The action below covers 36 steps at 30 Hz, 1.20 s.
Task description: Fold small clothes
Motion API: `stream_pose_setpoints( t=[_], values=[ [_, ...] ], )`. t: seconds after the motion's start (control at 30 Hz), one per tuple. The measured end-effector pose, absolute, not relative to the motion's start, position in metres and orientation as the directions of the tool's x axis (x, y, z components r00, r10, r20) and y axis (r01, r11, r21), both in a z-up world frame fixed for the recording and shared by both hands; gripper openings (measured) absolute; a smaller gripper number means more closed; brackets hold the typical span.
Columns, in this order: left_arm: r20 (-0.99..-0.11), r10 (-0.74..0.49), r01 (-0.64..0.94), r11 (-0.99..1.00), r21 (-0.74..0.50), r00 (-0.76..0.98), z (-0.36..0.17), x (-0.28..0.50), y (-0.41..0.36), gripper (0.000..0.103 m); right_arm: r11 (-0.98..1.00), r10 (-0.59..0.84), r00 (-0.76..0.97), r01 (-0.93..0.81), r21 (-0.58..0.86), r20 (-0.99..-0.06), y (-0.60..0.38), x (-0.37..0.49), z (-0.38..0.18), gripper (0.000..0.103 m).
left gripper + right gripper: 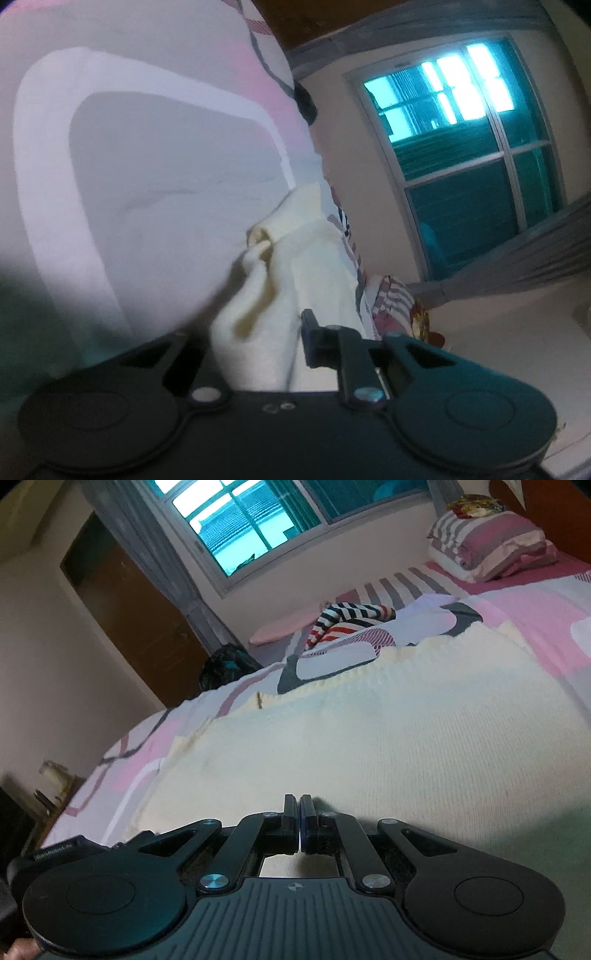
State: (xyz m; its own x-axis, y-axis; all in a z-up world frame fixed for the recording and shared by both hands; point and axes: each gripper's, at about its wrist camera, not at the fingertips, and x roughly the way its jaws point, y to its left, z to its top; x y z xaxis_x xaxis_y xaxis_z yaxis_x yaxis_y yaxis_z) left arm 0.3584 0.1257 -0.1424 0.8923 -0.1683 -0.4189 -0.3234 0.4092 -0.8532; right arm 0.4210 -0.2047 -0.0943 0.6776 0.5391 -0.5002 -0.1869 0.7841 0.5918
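In the left wrist view the left gripper has a bunched fold of the cream knit garment standing between its jaws. Only 1 finger shows clearly, on the right of the cloth; the other is hidden behind the fold, so the jaws look to be pinching the knit, though how firmly I cannot tell. Ahead of the jaws the cloth rises in a twisted ridge against the pink and grey bedspread, with a window off to the right. The risk here is a shallow bite: if only the outer layer of the bunch is caught, lifting could let the knit slide out or drag 1 layer and leave the fold crooked. In the right wrist view the right gripper has its 2 jaws pressed together, tips right at the near edge of the cream knit, which spreads wide ahead of them across the bed. Whether any fabric is caught between them cannot be told. If they hold nothing, the 2 hands would pull unevenly and skew the garment. A striped garment lies well ahead of the jaws, beyond the cream knit, and folded bedding sits far ahead to the right, both clear of the work.
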Motion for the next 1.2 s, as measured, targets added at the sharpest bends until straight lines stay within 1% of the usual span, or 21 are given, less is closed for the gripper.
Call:
stream_pose_setpoints(
  t=[0.07,0.1,0.2,0.27,0.43,0.57,0.7,0.8,0.9,0.93,0.97,1.0,1.03,1.07,1.1,1.13,1.17,1.2],
  values=[
    [-0.42,-0.185,-0.307,0.439,-0.844,0.889,-0.142,0.362,0.126,0.013,0.784,0.535,0.682,-0.18,0.595,-0.498,-0.206,0.423,-0.095,0.002],
    [-0.43,-0.189,-0.311,0.451,-0.837,0.883,-0.141,0.364,0.124,0.006,0.785,0.533,0.675,-0.172,0.595,-0.509,-0.206,0.426,-0.1,0.0],
    [-0.425,-0.199,-0.293,0.473,-0.831,0.883,-0.135,0.366,0.125,0.007,0.749,0.555,0.676,-0.153,0.645,-0.485,-0.214,0.429,-0.109,0.0],
    [-0.453,-0.185,-0.289,0.553,-0.782,0.872,-0.125,0.37,0.12,0.007,0.738,0.562,0.676,-0.151,0.657,-0.477,-0.217,0.43,-0.111,0.0],
    [-0.416,-0.23,-0.168,0.669,-0.724,0.88,-0.097,0.374,0.098,0.007,0.714,0.558,0.685,-0.11,0.691,-0.468,-0.225,0.428,-0.107,0.0],
    [-0.416,-0.283,-0.077,0.742,-0.666,0.864,-0.069,0.382,0.07,0.007,0.711,0.473,0.741,-0.004,0.703,-0.475,-0.258,0.414,-0.099,0.0],
    [-0.409,-0.386,0.058,0.782,-0.62,0.827,-0.047,0.394,0.025,0.007,0.69,0.405,0.781,0.08,0.719,-0.475,-0.302,0.398,-0.095,0.0],
    [-0.417,-0.448,0.146,0.8,-0.582,0.791,-0.04,0.391,-0.014,0.007,0.68,0.363,0.804,0.117,0.724,-0.471,-0.331,0.385,-0.09,0.0],
    [-0.47,-0.498,0.199,0.811,-0.55,0.729,-0.049,0.394,-0.063,0.007,0.673,0.336,0.815,0.144,0.726,-0.472,-0.357,0.371,-0.084,0.0],
    [-0.498,-0.512,0.207,0.813,-0.544,0.7,-0.058,0.395,-0.078,0.011,0.666,0.332,0.818,0.149,0.731,-0.47,-0.364,0.366,-0.081,0.0],
    [-0.545,-0.529,0.223,0.819,-0.529,0.651,-0.068,0.397,-0.096,0.018,0.652,0.332,0.823,0.152,0.743,-0.461,-0.369,0.361,-0.08,0.0],
    [-0.6,-0.534,0.232,0.829,-0.508,0.595,-0.077,0.398,-0.111,0.033,0.636,0.336,0.829,0.151,0.757,-0.447,-0.376,0.357,-0.079,0.012],
    [-0.653,-0.539,0.246,0.836,-0.49,0.532,-0.085,0.396,-0.125,0.037,0.63,0.328,0.833,0.157,0.76,-0.445,-0.381,0.354,-0.077,0.028],
    [-0.655,-0.551,0.276,0.832,-0.481,0.517,-0.086,0.389,-0.13,0.037,0.636,0.311,0.837,0.169,0.753,-0.45,-0.385,0.35,-0.074,0.071],
    [-0.637,-0.563,0.302,0.824,-0.479,0.527,-0.082,0.383,-0.127,0.039,0.649,0.294,0.845,0.166,0.743,-0.446,-0.387,0.346,-0.07,0.078],
    [-0.608,-0.582,0.315,0.81,-0.496,0.541,-0.074,0.377,-0.118,0.039,0.664,0.299,0.853,0.137,0.735,-0.428,-0.389,0.343,-0.064,0.077],
    [-0.578,-0.594,0.311,0.797,-0.519,0.559,-0.067,0.374,-0.107,0.04,0.68,0.312,0.85,0.113,0.724,-0.425,-0.389,0.343,-0.059,0.076],
    [-0.546,-0.595,0.294,0.788,-0.541,0.59,-0.061,0.371,-0.092,0.045,0.691,0.321,0.848,0.094,0.716,-0.421,-0.387,0.345,-0.054,0.068]
  ],
)
